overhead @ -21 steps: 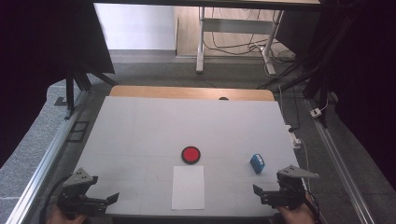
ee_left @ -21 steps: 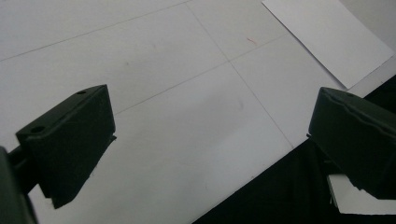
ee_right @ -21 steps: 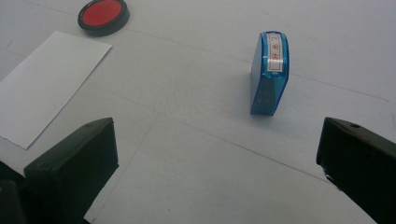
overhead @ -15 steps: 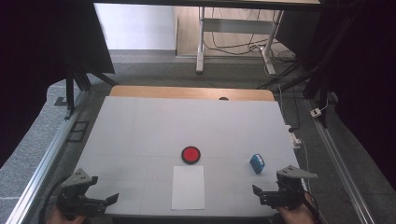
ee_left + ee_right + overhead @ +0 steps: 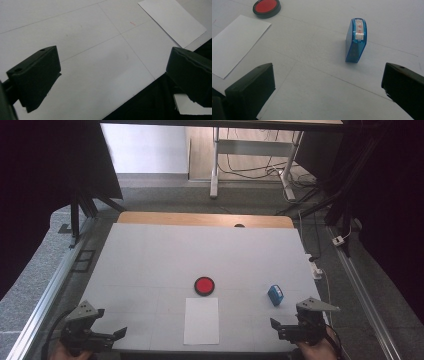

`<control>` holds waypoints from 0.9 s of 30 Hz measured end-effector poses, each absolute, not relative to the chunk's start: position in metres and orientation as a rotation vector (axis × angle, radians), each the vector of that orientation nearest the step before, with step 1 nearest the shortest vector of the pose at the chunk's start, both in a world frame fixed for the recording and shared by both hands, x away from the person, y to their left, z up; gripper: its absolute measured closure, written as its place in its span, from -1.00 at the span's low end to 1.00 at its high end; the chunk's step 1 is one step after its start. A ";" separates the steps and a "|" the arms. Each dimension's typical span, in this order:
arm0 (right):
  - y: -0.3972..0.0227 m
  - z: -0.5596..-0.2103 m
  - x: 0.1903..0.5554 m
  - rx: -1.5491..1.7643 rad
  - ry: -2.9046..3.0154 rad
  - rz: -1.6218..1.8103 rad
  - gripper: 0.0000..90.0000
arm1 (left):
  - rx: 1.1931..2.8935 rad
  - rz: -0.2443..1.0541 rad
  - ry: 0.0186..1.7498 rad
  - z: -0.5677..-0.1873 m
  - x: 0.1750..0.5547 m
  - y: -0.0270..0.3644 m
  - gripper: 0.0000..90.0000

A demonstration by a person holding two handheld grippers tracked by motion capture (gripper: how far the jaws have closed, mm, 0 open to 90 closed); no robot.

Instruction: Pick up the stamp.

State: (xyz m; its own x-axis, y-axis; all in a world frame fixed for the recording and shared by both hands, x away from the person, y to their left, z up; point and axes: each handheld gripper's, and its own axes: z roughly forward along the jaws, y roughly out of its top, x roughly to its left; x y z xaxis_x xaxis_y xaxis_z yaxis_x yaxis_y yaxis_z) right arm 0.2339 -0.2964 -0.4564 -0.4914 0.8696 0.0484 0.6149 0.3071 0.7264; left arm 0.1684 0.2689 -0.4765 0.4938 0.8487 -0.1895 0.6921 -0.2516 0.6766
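Stamp (image 5: 356, 40) untouched right of centre, right gripper (image 5: 292, 329) and left gripper (image 5: 102, 336) both wide and empty; likely pre-grasp, next reach right onto stamp body.

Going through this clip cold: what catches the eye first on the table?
The red ink pad stands out near the middle of the pale table, with a white sheet of paper just in front of it toward the person. To the right lies a small blue stamp, ahead of the open right gripper; the left gripper, also open, waits at the near left corner.
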 end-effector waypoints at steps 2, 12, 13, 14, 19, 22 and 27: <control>-0.296 -0.456 0.234 1.331 2.225 0.998 -1.00 | 2.016 0.277 1.266 -0.477 0.168 0.269 -1.00; -0.297 -0.454 0.233 1.318 2.206 1.001 -1.00 | 2.009 0.272 1.270 -0.477 0.168 0.270 -1.00; -0.297 -0.454 0.234 1.317 2.205 1.011 -1.00 | 2.010 0.273 1.268 -0.477 0.168 0.270 -1.00; -0.297 -0.454 0.234 1.315 2.204 1.014 -1.00 | 2.009 0.272 1.268 -0.477 0.168 0.270 -1.00; -0.296 -0.453 0.235 1.279 2.206 1.015 -1.00 | 2.007 0.272 1.269 -0.477 0.168 0.270 -1.00; -0.295 -0.453 0.236 1.259 2.208 1.018 -1.00 | 2.008 0.271 1.270 -0.477 0.168 0.270 -1.00; -0.295 -0.452 0.239 1.237 2.212 1.018 -1.00 | 2.008 0.267 1.271 -0.477 0.169 0.270 -1.00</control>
State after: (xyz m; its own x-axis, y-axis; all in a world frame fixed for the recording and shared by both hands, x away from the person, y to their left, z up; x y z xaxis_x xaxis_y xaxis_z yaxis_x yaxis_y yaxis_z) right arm 0.2394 -0.2947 -0.4523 -0.5239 0.8518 0.0006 0.5545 0.3405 0.7594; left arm 0.1685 0.2700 -0.4768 0.4893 0.8489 -0.1997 0.6966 -0.2427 0.6751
